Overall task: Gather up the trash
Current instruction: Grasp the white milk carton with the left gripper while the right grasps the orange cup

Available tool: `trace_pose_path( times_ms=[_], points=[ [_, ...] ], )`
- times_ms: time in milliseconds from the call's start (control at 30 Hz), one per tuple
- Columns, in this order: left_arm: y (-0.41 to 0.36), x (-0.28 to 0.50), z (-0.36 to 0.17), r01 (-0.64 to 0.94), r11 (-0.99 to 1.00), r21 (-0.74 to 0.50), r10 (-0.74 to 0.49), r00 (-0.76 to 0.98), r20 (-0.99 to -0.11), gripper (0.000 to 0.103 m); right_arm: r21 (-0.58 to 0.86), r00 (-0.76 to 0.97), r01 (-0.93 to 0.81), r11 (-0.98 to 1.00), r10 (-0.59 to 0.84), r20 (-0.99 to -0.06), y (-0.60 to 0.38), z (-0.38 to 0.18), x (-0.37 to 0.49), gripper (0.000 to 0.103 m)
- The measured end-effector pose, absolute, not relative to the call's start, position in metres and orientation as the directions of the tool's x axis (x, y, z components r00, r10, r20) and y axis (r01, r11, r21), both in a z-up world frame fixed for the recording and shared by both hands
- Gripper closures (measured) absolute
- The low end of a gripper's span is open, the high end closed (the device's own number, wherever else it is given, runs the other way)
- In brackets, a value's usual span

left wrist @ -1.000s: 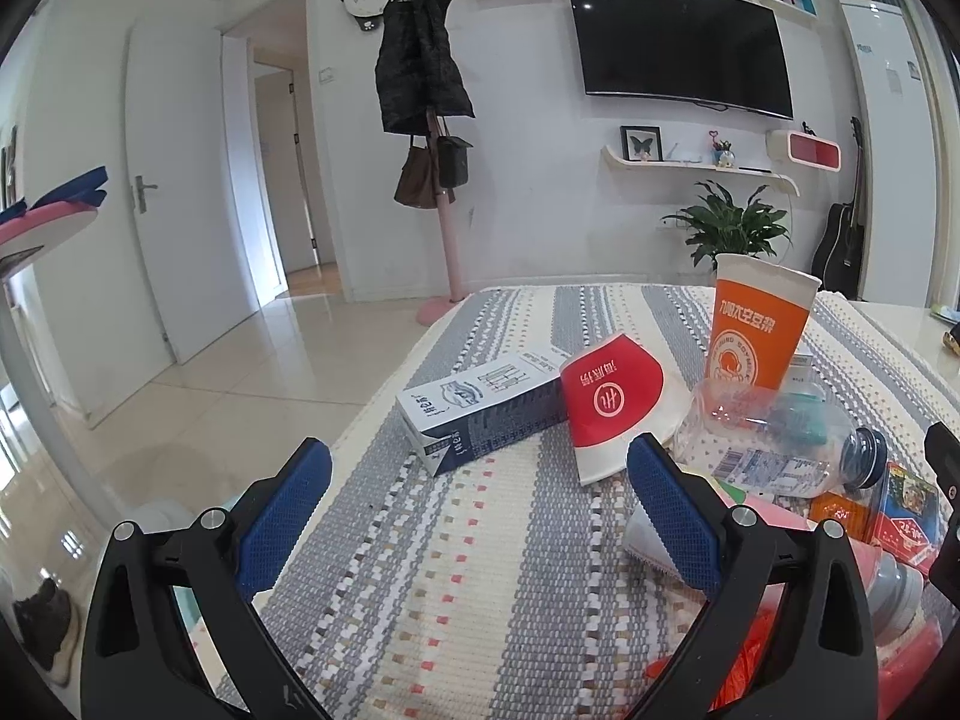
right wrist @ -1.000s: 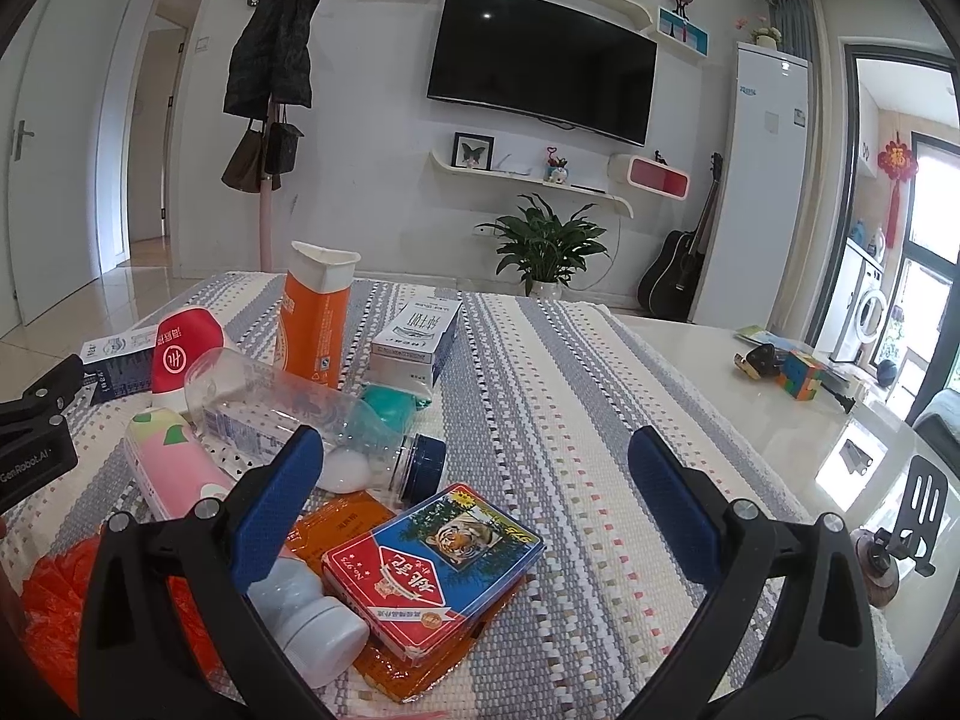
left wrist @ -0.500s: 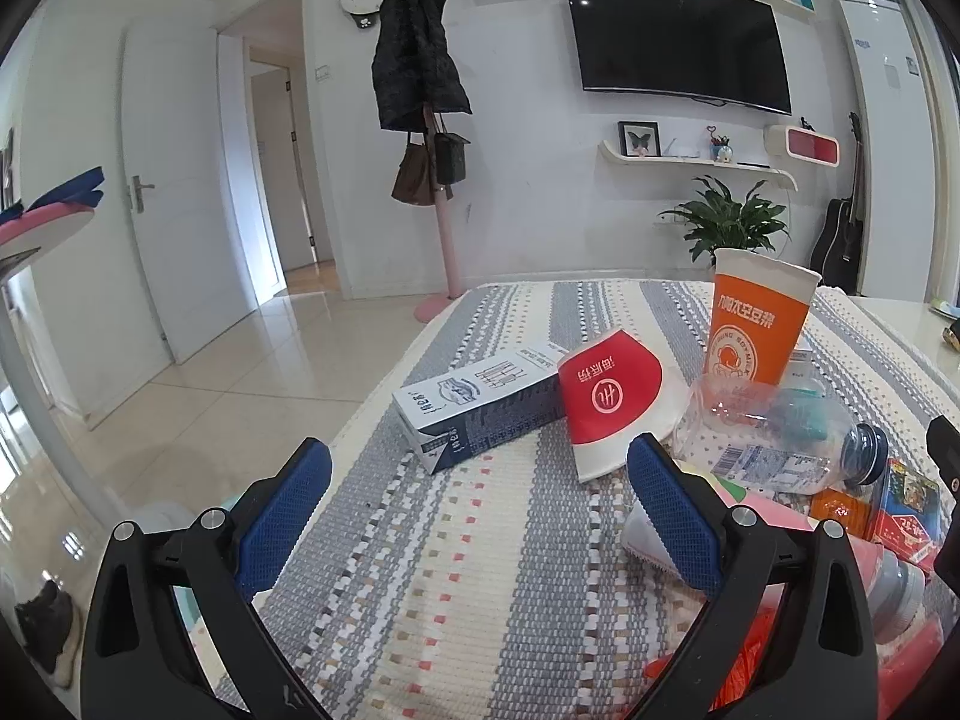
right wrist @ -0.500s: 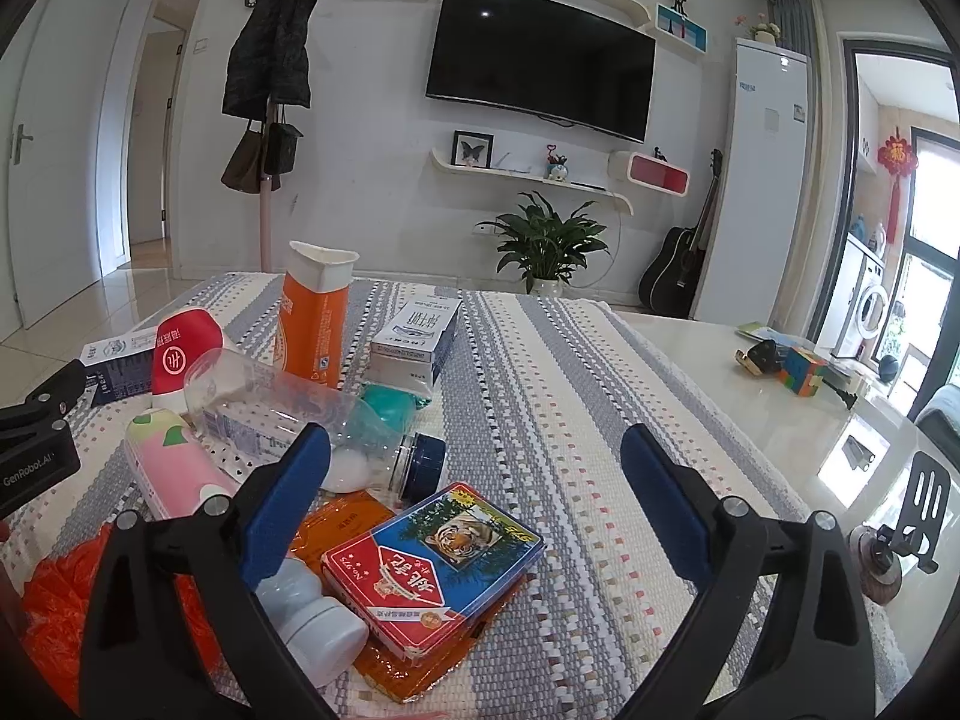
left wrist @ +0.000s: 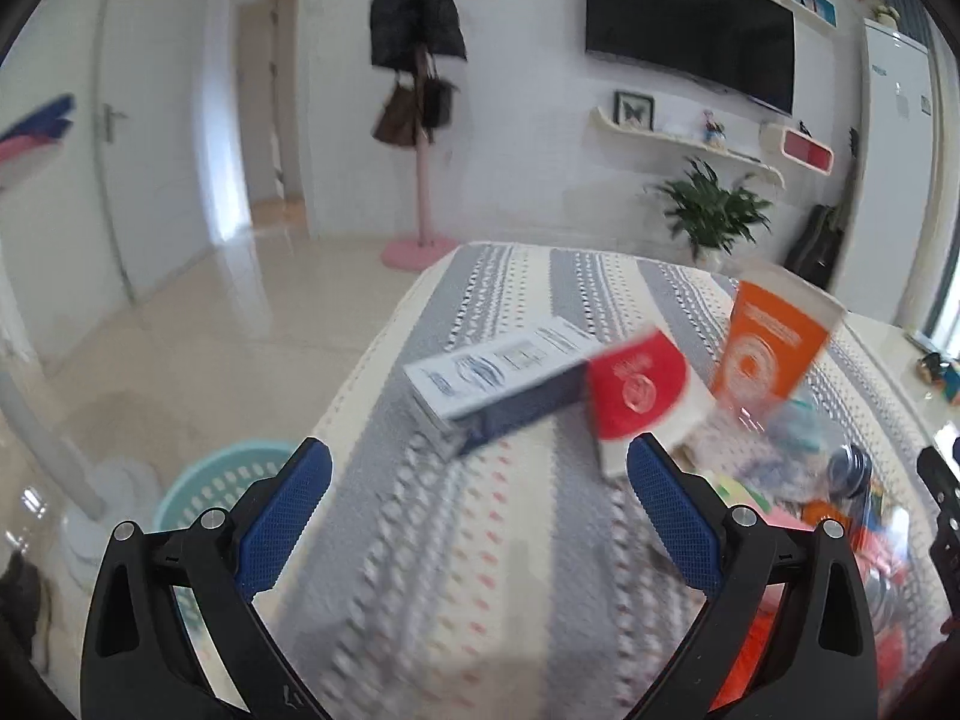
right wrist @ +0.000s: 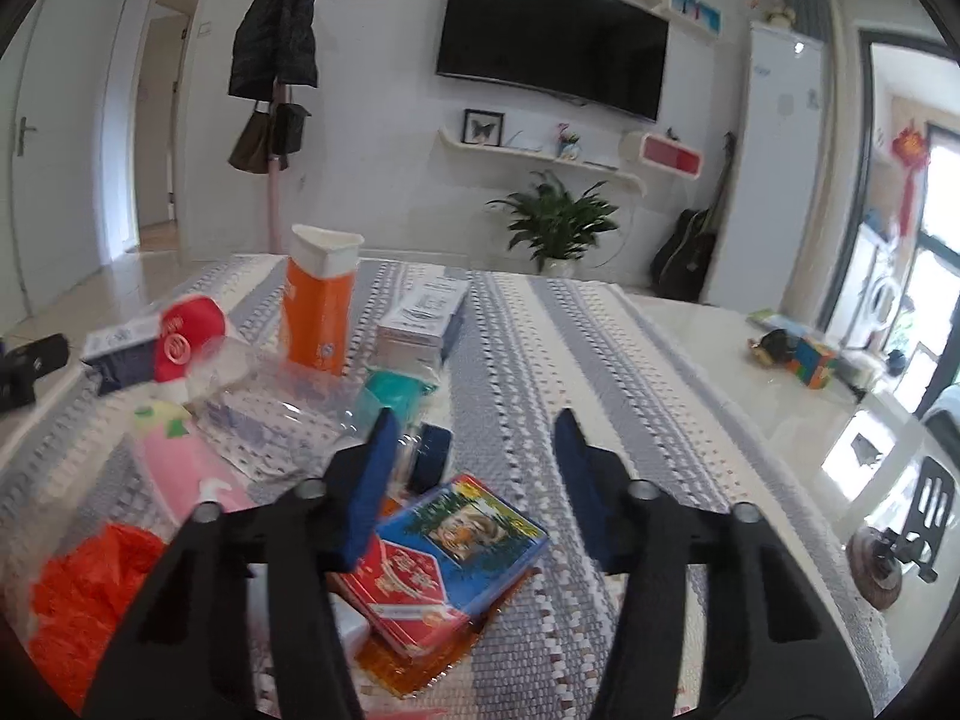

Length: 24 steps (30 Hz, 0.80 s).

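Since half a second ago, both tools have shifted: the left tool [left wrist: 477, 477] now looks farther left, showing a teal basket [left wrist: 223, 489] on the floor beside the counter [left wrist: 456, 570], and its fingers stand wide apart, holding nothing. On the striped counter lie a blue-and-white box [left wrist: 492, 381], a red cup [left wrist: 639, 387] and an upright orange carton [left wrist: 771, 351]. The right tool [right wrist: 474, 456] has narrowed but stays apart, empty, above a card box [right wrist: 447, 555].

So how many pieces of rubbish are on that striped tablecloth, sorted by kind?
Cardboard boxes: 3
Paper cups: 2
Bottles: 3
Orange plastic bags or wrappers: 2
Total: 10; the teal thing is unclear, so not counted.
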<state>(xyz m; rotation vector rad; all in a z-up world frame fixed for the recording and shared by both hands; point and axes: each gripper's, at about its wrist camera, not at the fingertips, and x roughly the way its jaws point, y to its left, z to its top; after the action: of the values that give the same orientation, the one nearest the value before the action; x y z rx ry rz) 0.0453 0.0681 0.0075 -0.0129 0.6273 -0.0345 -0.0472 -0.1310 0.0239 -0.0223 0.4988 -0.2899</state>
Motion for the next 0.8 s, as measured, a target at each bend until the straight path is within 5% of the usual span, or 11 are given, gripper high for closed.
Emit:
trace_pose_path(
  times_ms=[267, 467, 567, 800],
  points=[
    [0.101, 0.152, -0.006, 0.316, 0.949, -0.012, -0.217, 0.622, -0.752, 0.008, -0.033, 0.858, 0.155, 0.987, -0.151, -0.491, -0.124, 0.057, -0.016, 0.055],
    [0.086, 0.189, -0.034, 0.447, 0.893, 0.055, -0.216, 0.532, -0.819, 0.008, 0.004, 0.828, 0.103, 0.995, -0.083, -0.554, -0.126, 0.065, 0.009, 0.054],
    [0.076, 0.203, -0.047, 0.512, 0.857, 0.055, -0.226, 0.471, -0.853, 0.012, 0.007, 0.808, 0.059, 0.998, -0.043, -0.587, -0.124, 0.062, 0.028, 0.038],
    [0.065, 0.217, -0.058, 0.538, 0.843, 0.003, -0.250, 0.397, -0.883, 0.025, 0.072, 0.751, 0.049, 0.996, 0.011, -0.661, -0.125, 0.041, 0.083, 0.036]
  ],
)
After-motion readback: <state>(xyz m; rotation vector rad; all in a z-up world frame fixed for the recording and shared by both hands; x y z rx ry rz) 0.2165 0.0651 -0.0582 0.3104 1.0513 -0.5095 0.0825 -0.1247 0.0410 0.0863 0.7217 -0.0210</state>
